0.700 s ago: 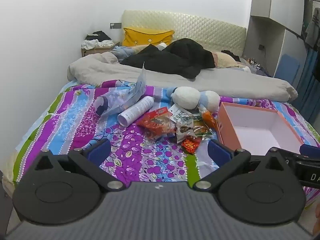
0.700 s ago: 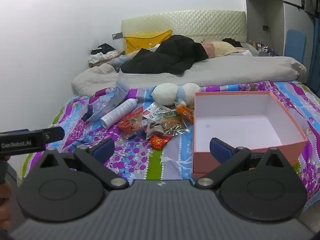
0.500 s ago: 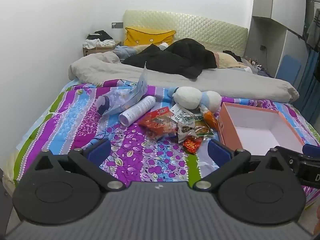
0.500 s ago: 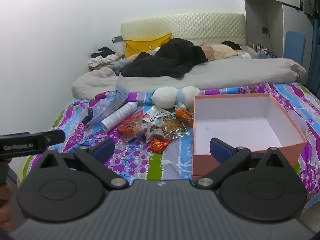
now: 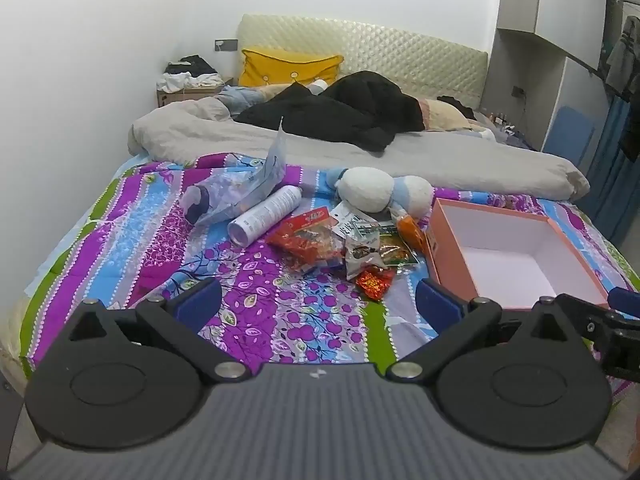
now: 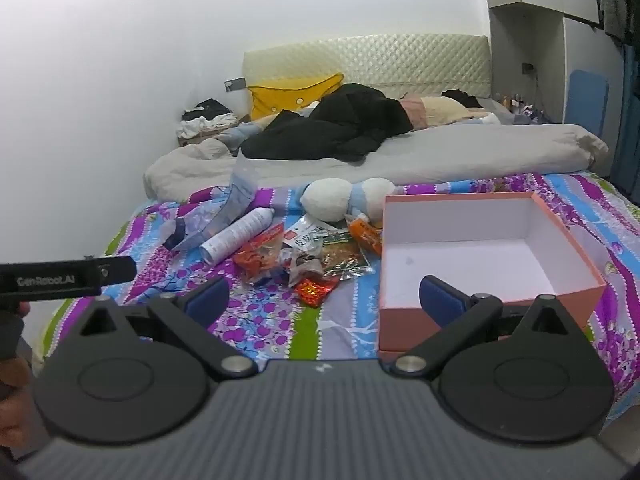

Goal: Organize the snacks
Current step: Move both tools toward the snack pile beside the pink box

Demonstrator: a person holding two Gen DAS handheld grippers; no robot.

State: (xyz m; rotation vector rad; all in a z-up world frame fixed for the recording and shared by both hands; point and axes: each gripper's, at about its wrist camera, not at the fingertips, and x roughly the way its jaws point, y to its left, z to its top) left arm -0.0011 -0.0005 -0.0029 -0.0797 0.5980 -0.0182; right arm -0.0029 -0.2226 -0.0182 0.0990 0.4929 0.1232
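A pile of snack packets (image 5: 344, 246) lies on the patterned bedspread, with a small red packet (image 5: 374, 282) nearest me; the pile also shows in the right wrist view (image 6: 308, 256). An empty pink box (image 5: 508, 256) stands open to its right, also in the right wrist view (image 6: 480, 256). My left gripper (image 5: 318, 306) is open and empty, well short of the pile. My right gripper (image 6: 324, 298) is open and empty, its right finger in front of the box's near wall.
A white spray can (image 5: 266, 214), a clear plastic bag (image 5: 240, 194) and a plush toy (image 5: 384, 192) lie behind the snacks. A grey duvet (image 5: 400, 152) and black clothes (image 5: 340, 114) cover the far bed. A wall runs along the left.
Both grippers have pulled back and risen slightly, so the bed appears a little farther. Nothing on the bed has moved.
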